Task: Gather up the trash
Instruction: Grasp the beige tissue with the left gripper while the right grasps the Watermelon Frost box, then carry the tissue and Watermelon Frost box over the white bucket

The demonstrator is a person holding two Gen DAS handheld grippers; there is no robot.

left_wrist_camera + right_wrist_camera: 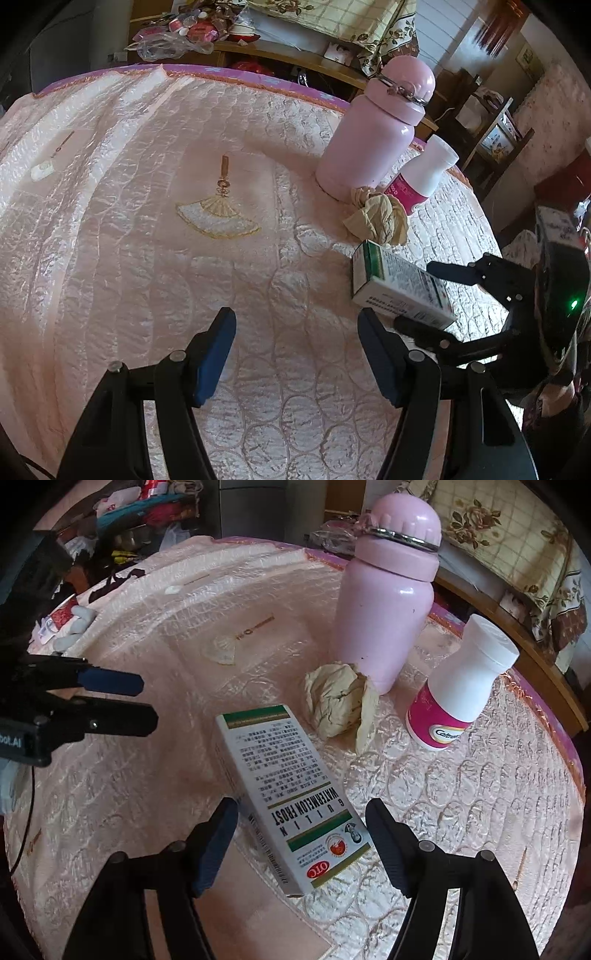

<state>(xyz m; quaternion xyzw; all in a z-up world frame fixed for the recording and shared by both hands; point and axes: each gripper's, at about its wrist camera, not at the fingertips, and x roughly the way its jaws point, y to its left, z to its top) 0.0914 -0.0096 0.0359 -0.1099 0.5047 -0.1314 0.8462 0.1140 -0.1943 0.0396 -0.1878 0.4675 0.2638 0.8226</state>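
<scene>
Seemingly unclamped, the medicine box (291,797) partly hides behind right gripper (301,843) jaws.

A: The cloth (147,258) is shiny pale pink, quilted in circles, with a purple border and an embroidered cream-and-gold fan (217,218).

B: The flask (384,602) is plain pastel pink with a silver ring at its neck. And the small bottle (458,686)?

A: White, with a magenta label. The carton (291,797) is white with green bands, black print and a red oval.

B: The crumpled paper (340,705) is dull beige. Gripper pads (214,354) are blue on black.
</scene>
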